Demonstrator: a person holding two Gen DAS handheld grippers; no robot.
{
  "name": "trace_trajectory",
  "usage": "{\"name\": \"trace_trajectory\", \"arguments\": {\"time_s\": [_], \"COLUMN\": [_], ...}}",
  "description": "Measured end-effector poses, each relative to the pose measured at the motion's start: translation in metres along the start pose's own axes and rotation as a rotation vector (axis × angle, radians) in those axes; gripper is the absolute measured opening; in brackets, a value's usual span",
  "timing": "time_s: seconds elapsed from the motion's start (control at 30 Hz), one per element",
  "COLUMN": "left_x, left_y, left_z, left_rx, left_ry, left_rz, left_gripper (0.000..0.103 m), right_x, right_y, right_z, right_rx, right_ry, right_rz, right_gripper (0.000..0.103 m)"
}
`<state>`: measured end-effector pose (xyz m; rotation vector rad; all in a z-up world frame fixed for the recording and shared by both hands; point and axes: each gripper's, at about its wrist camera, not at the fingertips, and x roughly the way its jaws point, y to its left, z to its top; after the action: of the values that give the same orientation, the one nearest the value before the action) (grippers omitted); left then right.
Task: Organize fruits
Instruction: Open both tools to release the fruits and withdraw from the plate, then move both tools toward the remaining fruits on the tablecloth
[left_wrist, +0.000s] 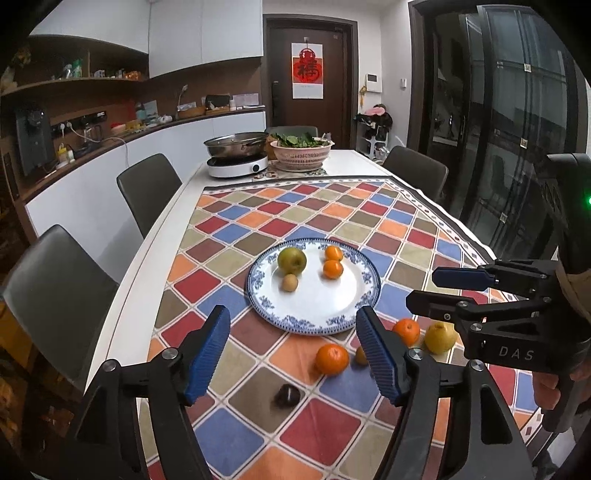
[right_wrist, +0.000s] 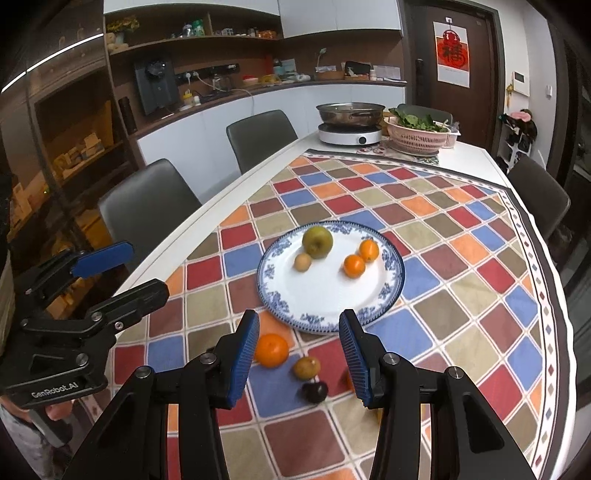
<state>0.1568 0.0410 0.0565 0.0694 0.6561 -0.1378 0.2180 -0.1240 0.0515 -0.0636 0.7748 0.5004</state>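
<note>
Plate (left_wrist: 354, 295), frame centre, holds four fruits; left gripper (left_wrist: 293, 356) and right gripper (right_wrist: 299, 354) both empty, fingers apart; next: close on a loose orange (left_wrist: 331, 359) below.

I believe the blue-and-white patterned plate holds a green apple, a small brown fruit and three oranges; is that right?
Not quite: the blue-and-white patterned plate holds two oranges, not three, beside the green apple and small brown fruit. The right wrist view shows this; the other oranges lie on the tablecloth.
</note>
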Motion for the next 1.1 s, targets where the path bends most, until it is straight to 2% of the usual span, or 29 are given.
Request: {"name": "trace_trajectory", "arguments": {"time_s": [0.3,0.63,1.1], "left_x": [0.003,0.027,0.071], "left_y": [0.001,0.004,0.011], "left_z": [-0.028,-0.057,-0.079], "left_rx": [-0.011,-0.026,-0.054], "left_ry": [0.064,0.169,0.294], "left_rz": [-0.001,-0.008,-0.021], "left_gripper": [0.074,0.074,0.074], "right_x": [0.000,0.024,0.063], "right_y": [0.003,0.001,-0.007], "right_z": [-0.024,-0.052,-0.071], "right_rx": [0.007,0.036,0.069], "right_ry": [0.034,0.129,0.238], "right_rz": [-0.014,-0.010,-0.017], "right_gripper": [0.046,0.046,0.046]}}
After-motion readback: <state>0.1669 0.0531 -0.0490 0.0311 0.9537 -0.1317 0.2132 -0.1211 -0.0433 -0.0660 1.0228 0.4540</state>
